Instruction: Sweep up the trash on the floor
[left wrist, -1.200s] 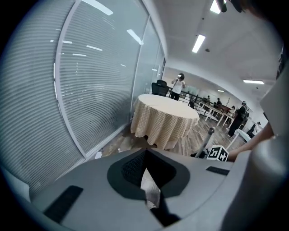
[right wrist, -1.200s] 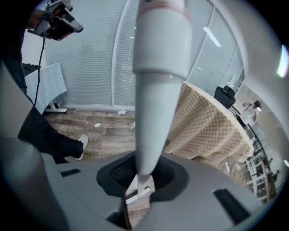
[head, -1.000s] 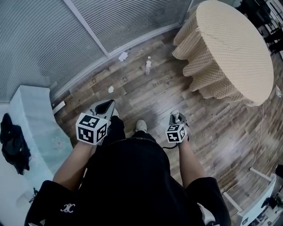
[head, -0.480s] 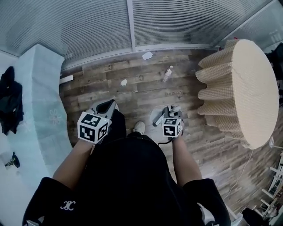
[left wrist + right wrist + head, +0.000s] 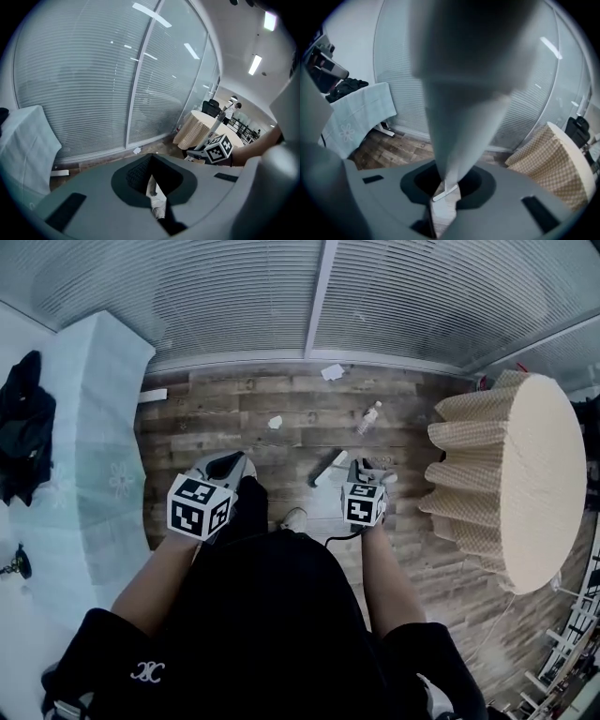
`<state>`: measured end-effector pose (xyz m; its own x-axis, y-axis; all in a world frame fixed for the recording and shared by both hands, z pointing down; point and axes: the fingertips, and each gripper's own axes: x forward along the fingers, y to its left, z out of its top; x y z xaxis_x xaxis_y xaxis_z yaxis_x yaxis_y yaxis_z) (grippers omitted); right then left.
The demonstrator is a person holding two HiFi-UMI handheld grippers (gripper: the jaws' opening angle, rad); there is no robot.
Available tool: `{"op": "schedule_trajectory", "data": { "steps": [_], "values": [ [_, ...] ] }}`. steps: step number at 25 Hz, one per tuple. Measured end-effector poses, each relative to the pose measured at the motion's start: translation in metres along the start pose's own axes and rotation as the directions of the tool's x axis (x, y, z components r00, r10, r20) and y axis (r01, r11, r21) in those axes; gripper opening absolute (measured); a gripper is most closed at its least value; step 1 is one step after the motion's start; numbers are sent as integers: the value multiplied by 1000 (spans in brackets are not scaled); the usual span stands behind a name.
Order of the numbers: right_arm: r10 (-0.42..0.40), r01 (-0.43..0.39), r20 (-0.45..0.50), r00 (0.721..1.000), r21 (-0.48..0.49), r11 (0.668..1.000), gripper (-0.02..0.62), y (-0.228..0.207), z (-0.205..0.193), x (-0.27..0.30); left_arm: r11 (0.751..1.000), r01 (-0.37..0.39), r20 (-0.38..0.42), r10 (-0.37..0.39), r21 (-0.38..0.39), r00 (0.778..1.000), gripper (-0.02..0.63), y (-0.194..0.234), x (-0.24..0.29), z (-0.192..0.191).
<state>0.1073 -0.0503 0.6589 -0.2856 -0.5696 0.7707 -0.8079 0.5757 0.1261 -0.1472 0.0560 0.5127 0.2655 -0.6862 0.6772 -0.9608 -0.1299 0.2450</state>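
- The trash, a bottle (image 5: 370,416), a crumpled paper (image 5: 275,422) and a paper scrap (image 5: 332,372), is seen on the floor (image 5: 202,418) ahead of both sets of jaws, with the bottle's long axis slanted away from them.
- The bottle is judged nearest the right gripper (image 5: 368,471), whose jaws are clamped on the broom handle (image 5: 459,117).
- The left gripper (image 5: 223,466) is seen with jaws drawn together and nothing gripped.

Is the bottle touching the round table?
Apart. The head view shows bare floor between the bottle and the table.
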Motion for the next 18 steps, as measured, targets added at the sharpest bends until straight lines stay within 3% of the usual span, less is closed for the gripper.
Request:
{"op": "schedule_trajectory", "data": {
  "steps": [8, 13, 18],
  "values": [
    [102, -95, 91, 991, -78, 992, 80, 57, 108, 28, 999, -4, 31, 5, -37, 1000, -3, 49, 13, 28],
    [193, -174, 123, 973, -149, 973, 80, 107, 178, 60, 994, -50, 41, 55, -100, 998, -3, 99, 11, 34],
    [235, -216, 122, 964, -153, 964, 80, 150, 228, 90, 982, -94, 32, 100, -163, 994, -3, 155, 1, 28]
  ]
}}
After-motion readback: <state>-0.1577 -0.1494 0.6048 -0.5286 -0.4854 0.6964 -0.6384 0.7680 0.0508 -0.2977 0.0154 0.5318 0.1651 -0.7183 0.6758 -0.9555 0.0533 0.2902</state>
